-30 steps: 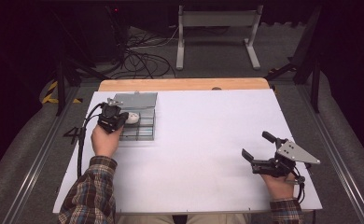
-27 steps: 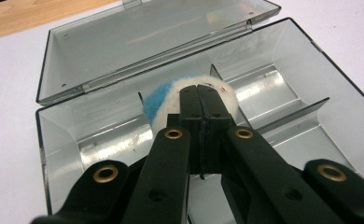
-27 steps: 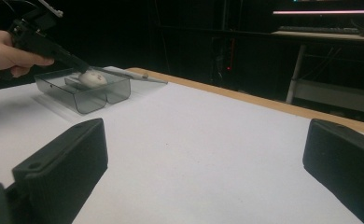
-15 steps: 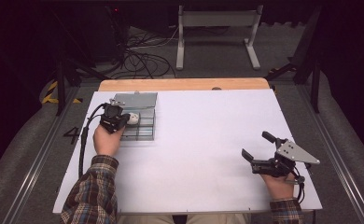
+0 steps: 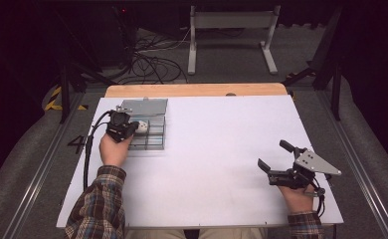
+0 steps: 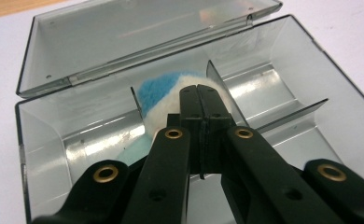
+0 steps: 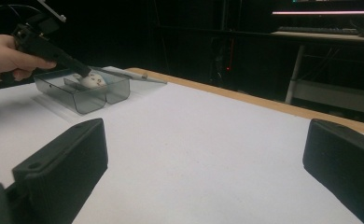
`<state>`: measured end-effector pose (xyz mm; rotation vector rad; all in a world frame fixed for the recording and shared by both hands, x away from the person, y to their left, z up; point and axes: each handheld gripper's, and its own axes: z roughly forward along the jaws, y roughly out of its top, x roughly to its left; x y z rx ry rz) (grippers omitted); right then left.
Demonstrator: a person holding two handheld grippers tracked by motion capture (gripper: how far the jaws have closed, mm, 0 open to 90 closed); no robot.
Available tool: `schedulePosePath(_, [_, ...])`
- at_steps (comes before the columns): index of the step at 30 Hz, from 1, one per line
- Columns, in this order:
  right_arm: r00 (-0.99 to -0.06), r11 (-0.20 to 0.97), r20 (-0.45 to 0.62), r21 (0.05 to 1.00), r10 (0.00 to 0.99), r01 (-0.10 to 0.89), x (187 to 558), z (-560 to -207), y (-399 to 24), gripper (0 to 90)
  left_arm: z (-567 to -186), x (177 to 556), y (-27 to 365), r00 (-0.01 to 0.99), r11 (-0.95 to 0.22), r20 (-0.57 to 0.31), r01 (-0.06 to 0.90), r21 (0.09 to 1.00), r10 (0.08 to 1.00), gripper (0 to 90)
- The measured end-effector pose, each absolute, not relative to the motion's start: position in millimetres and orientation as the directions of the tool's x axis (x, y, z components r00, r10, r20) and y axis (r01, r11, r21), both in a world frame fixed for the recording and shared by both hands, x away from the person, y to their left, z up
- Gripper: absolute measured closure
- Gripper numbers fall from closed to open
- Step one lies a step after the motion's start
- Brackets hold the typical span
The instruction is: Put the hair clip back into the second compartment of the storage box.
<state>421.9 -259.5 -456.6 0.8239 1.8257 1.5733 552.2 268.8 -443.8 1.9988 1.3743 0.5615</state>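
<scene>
In the high view the left gripper sits in the upper left of the frame, held over a clear smoky plastic box whose lid lies folded back toward the far edge of the white table. A small fuzzy ball, white with a blue patch, lies inside the box, right at the gripper's tips.

The left gripper view shows this closely: the two black jaws are pressed together, tip against tip, in the middle of the frame, and the ball lies just behind and under them, touching or nearly touching the tips. The ball is not between the jaws; it sits against a thin divider in the box's middle compartment, toward the hinge side.

The right gripper rests at the lower right of the high view, well apart from the box, with its jaws spread wide and nothing between them. In the right gripper view the box and ball appear small at the upper left, with the left gripper angled down onto the ball.
</scene>
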Motion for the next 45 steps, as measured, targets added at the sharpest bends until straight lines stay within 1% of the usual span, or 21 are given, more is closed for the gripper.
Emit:
schedulePosePath(2, [-0.637, 0.112, -0.037, 0.991, 0.77, 0.078, 422.1, -456.8, -259.0, 0.3, -440.7, 550.6, 270.1, 0.359, -0.252, 0.006, 0.644, 0.723, 0.934, 89.6])
schedulePosePath(7, [-0.638, 0.111, -0.036, 0.991, 0.77, 0.077, 422.2, -456.9, -258.9, 0.3, -435.1, 547.3, 273.3, 0.353, -0.241, 0.008, 0.62, 0.747, 0.935, 88.7])
schedulePosePath(10, [-0.636, 0.113, -0.038, 0.991, 0.771, 0.078, 422.1, -456.9, -258.9, 0.3, -434.1, 545.6, 273.8, 0.353, -0.23, -0.002, 0.614, 0.755, 0.936, 82.9])
schedulePosePath(11, [-0.637, 0.111, -0.035, 0.991, 0.77, 0.08, 422.1, -456.9, -258.8, 0.2, -433.9, 544.9, 273.7, 0.355, -0.234, 0.005, 0.606, 0.76, 0.935, 82.6])
schedulePosePath(13, [-0.637, 0.112, -0.037, 0.991, 0.77, 0.079, 422.4, -457.0, -258.8, 0.3, -434.3, 543.4, 272.5, 0.358, -0.238, 0.012, 0.596, 0.767, 0.934, 78.2])
schedulePosePath(17, [-0.634, 0.114, -0.037, 0.99, 0.772, 0.081, 422.5, -457.1, -258.9, 0.3, -435.0, 541.0, 271.0, 0.364, -0.239, 0.012, 0.585, 0.775, 0.931, 74.6])
schedulePosePath(22, [-0.627, 0.119, -0.036, 0.989, 0.778, 0.09, 422.9, -457.5, -259.4, 0.2, -434.7, 540.3, 270.8, 0.355, -0.236, 0.021, 0.574, 0.784, 0.934, 63.5])
schedulePosePath(27, [-0.625, 0.123, -0.041, 0.988, 0.78, 0.089, 423.2, -457.9, -259.0, 0.3, -432.8, 538.9, 270.9, 0.349, -0.222, 0.016, 0.56, 0.798, 0.937, 50.2])
schedulePosePath(33, [-0.624, 0.122, -0.04, 0.989, 0.78, 0.089, 423.3, -458.0, -258.9, 0.3, -432.1, 537.7, 268.6, 0.354, -0.218, 0.017, 0.536, 0.815, 0.935, 38.0])
schedulePosePath(45, [-0.62, 0.113, -0.03, 0.989, 0.784, 0.095, 424.0, -458.4, -259.0, 0.1, -429.2, 534.7, 264.0, 0.384, -0.227, 0.027, 0.486, 0.844, 0.923, 21.6])
